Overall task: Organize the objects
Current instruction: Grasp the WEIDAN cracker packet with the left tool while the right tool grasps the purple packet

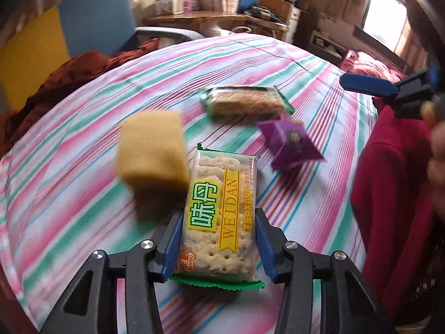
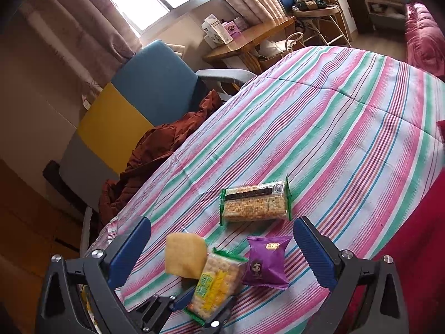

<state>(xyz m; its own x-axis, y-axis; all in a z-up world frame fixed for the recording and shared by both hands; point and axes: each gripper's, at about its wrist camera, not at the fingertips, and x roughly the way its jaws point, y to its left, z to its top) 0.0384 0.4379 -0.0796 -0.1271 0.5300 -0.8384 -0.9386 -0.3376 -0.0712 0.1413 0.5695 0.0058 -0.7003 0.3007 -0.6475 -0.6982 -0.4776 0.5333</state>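
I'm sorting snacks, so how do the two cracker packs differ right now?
The WEIDAN cracker pack is clamped in the left gripper, label up; the second cracker pack lies free on the striped bedspread, farther away. The first shows a yellow label, the second a dark band. Both have green crimped ends.

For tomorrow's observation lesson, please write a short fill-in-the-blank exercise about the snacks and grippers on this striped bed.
1. The left gripper is shut on the ____ cracker packet.
2. The right gripper is ____.
3. The snack pouch is ____ in colour.
4. The yellow sponge lies on the ____ bedspread.

Missing words: WEIDAN; open; purple; striped
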